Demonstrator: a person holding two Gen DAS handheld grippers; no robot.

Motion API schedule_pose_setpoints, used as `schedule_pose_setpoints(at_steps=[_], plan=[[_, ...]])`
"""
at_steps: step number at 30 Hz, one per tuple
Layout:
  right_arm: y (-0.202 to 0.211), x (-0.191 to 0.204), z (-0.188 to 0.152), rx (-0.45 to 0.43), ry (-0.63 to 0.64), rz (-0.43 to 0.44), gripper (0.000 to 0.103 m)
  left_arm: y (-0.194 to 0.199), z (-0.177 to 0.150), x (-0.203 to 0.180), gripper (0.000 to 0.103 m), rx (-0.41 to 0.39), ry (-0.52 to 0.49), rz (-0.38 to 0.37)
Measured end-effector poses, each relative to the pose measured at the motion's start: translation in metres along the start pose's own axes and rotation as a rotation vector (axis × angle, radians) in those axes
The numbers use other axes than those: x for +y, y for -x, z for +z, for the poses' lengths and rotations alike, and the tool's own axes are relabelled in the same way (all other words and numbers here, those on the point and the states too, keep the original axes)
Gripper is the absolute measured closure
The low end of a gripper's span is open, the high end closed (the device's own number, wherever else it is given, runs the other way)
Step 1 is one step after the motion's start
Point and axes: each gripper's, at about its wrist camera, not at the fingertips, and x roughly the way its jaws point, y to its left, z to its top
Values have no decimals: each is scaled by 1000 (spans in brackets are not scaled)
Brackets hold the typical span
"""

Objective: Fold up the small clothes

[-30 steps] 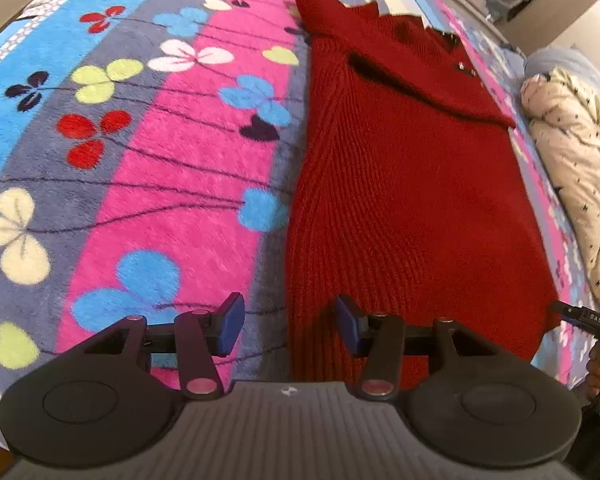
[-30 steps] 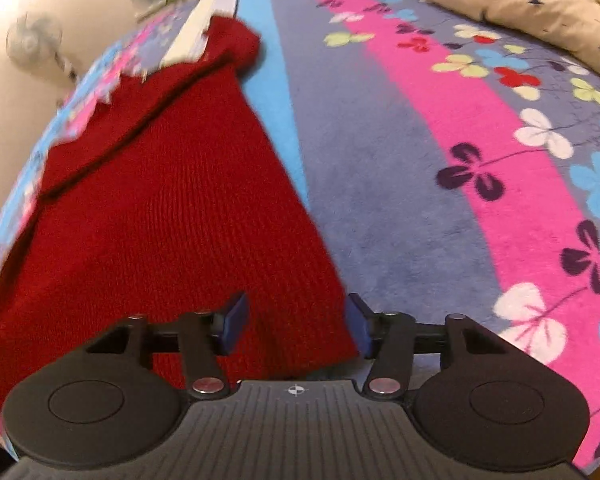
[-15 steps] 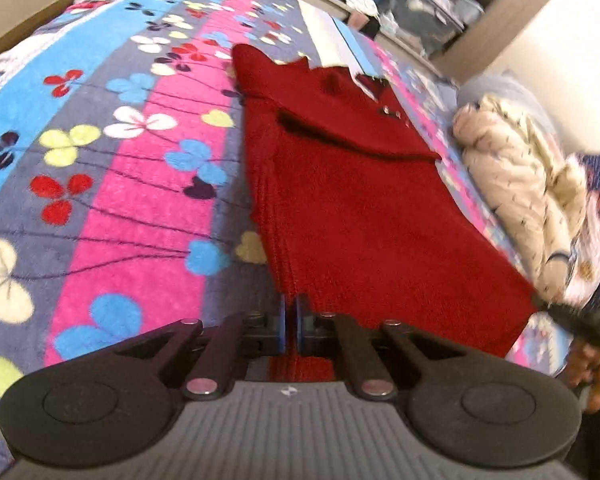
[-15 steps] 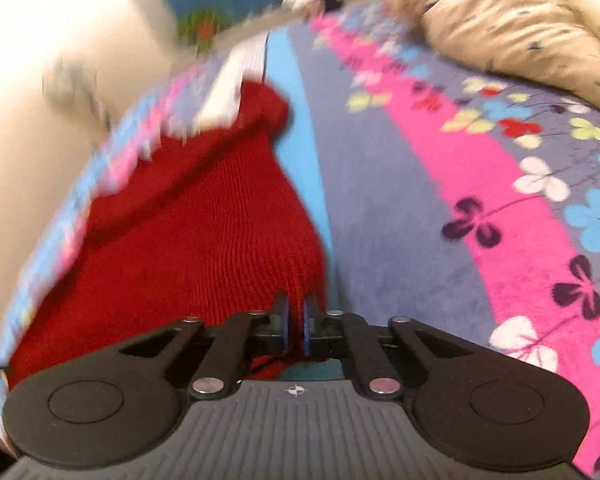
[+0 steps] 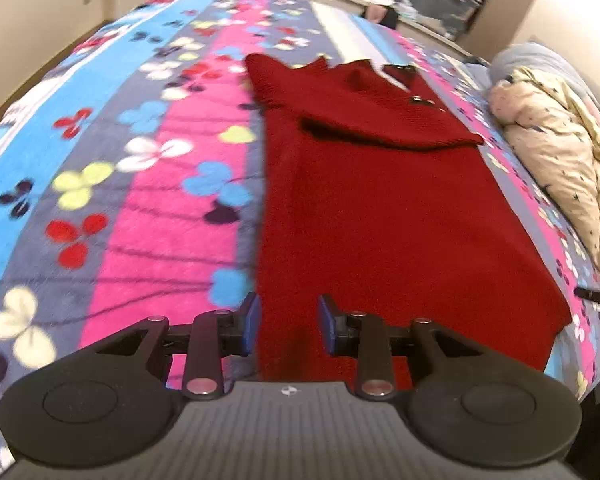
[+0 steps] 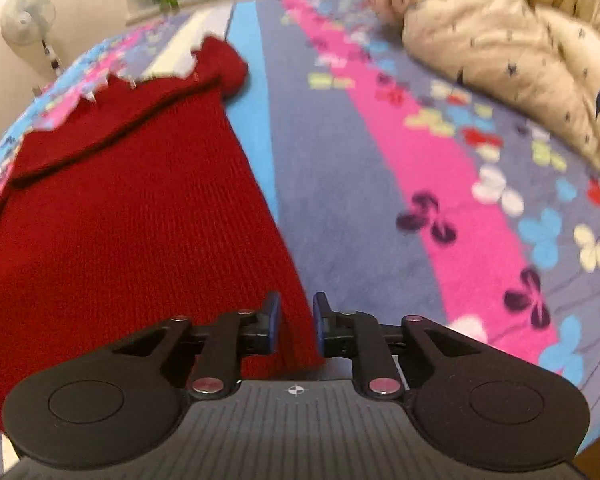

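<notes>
Now a red sweater (image 5: 380, 208) is lying flat on the bed's flowered blanket (image 5: 148, 208); both jaws are standing released over its near hem corners. Only the right view is showing a fan (image 6: 28, 16).

both grippers, left gripper (image 5: 287, 330) and right gripper (image 6: 296, 322): black ribbed bodies, silver rivets, blue-padded jaws.

The right hand-held gripper (image 6: 294, 322), jaws apart, straddles the red sweater's (image 6: 120, 232) corner on the blanket (image 6: 360, 184).
</notes>
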Motion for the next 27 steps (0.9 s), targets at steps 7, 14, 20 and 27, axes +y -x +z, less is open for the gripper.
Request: schedule_pose_setpoints(at_steps=[7,14,20,27], plan=[[-5,14,0,33,37,72,66,-6,0,-18,55,-26,-52,32],[-8,27,20,-34,25,80,65,0,2,-29,55,-145,-100,93],[-16,42,49,-158,-40,119,65,-3,7,-52,61,-214,-199,112],[-60,62,93,-172,-133,176,65,-39,44,-121,71,-192,-265,64]])
